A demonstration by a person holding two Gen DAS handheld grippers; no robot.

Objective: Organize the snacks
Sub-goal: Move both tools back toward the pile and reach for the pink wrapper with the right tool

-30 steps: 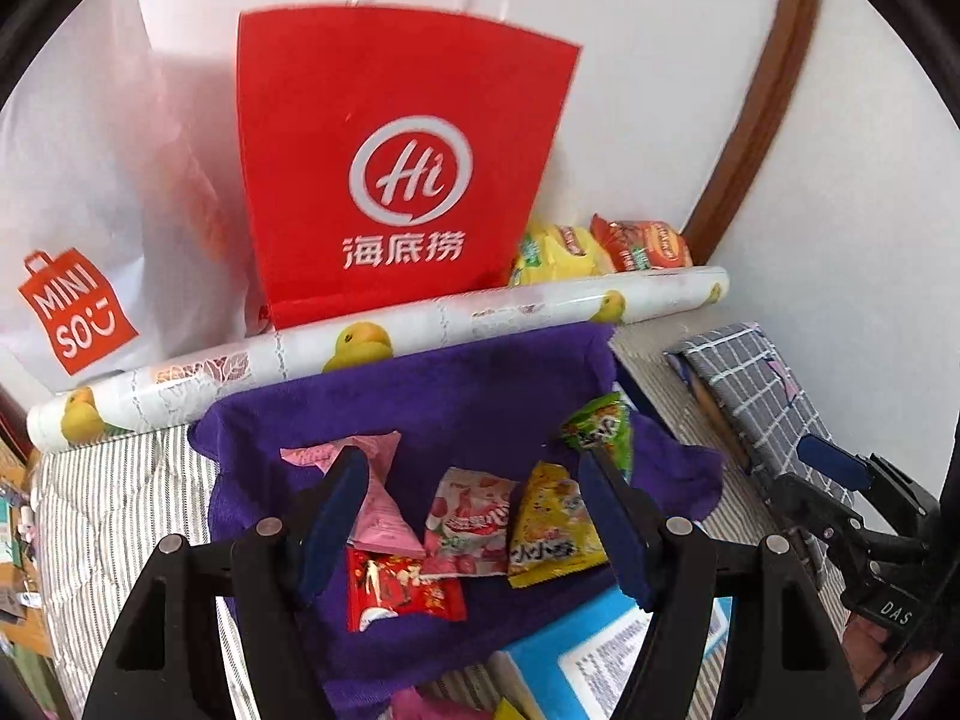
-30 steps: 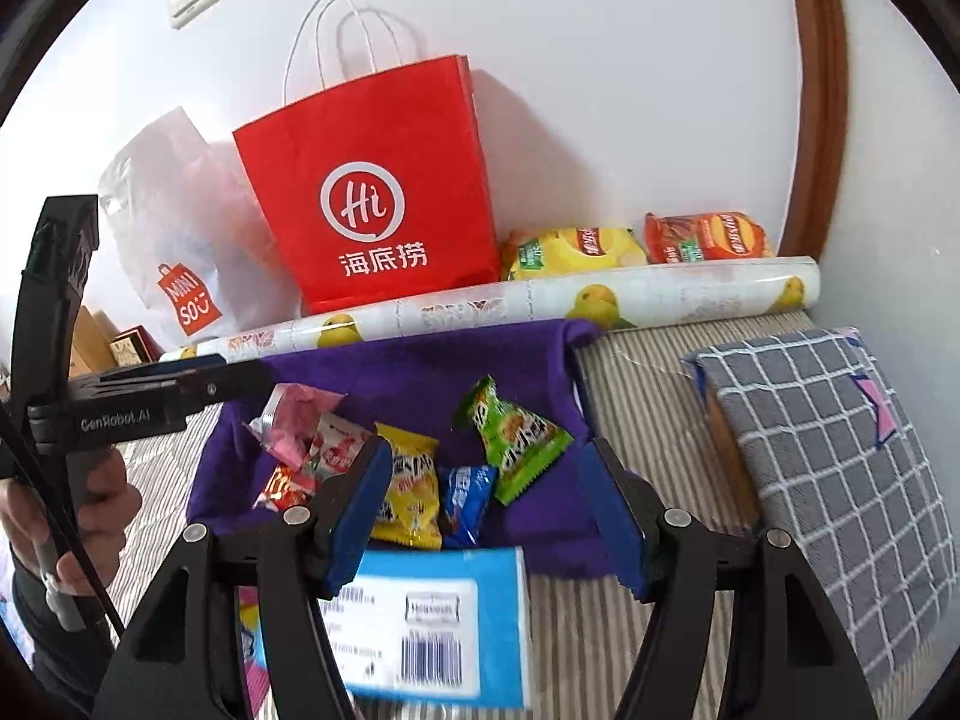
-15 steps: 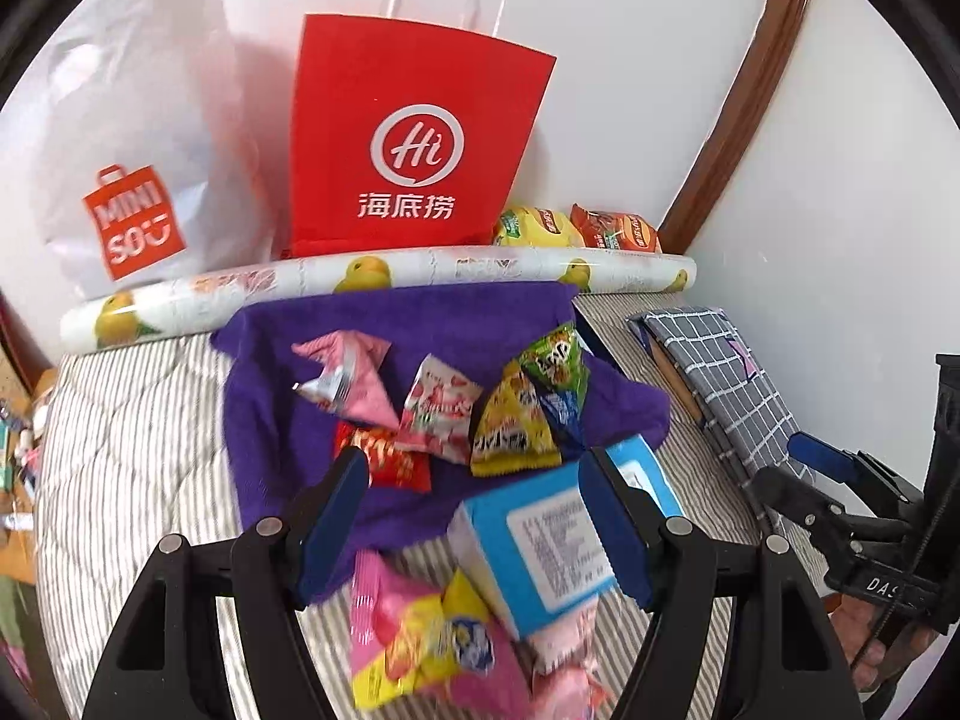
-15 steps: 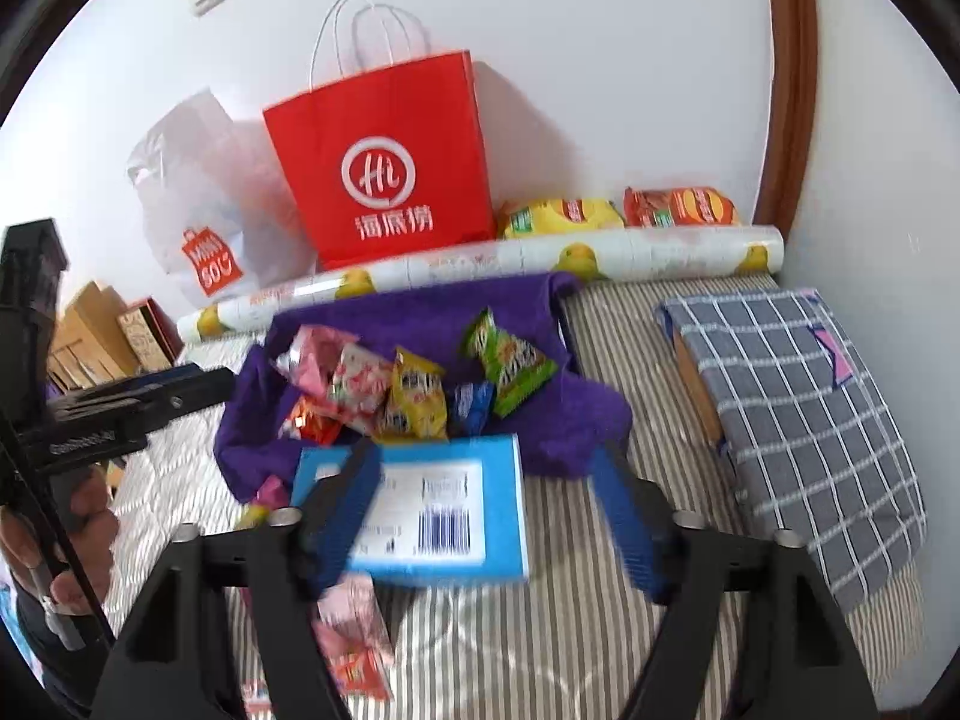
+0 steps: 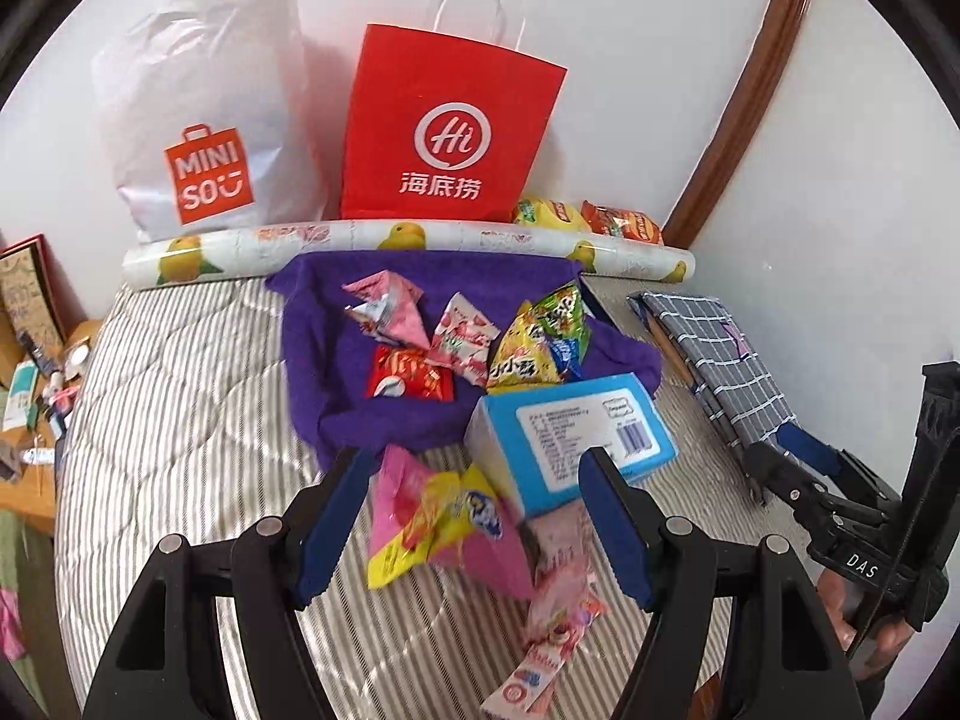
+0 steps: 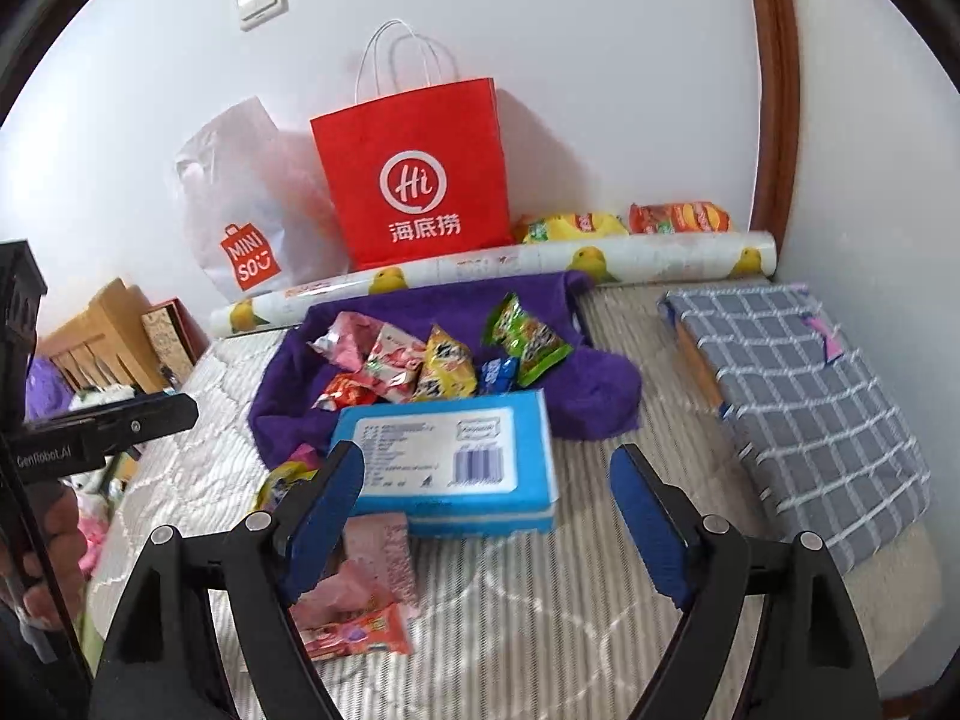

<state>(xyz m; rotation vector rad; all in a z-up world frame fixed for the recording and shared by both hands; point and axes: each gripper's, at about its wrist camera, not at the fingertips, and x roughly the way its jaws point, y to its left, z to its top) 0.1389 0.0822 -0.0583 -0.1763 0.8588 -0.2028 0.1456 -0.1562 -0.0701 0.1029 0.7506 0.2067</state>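
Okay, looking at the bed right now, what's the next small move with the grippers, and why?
Probably lower the left gripper onto the pink and yellow snack packet lying just ahead between its open jaws, and close on it. That packet sits loose on the striped bedding, apart from the snacks gathered on the purple towel. The right gripper, jaws just opened, holds nothing.

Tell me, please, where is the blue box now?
In both wrist views the blue box lies on the striped bed cover, at the near edge of the purple cloth, with pink snack packets just in front.
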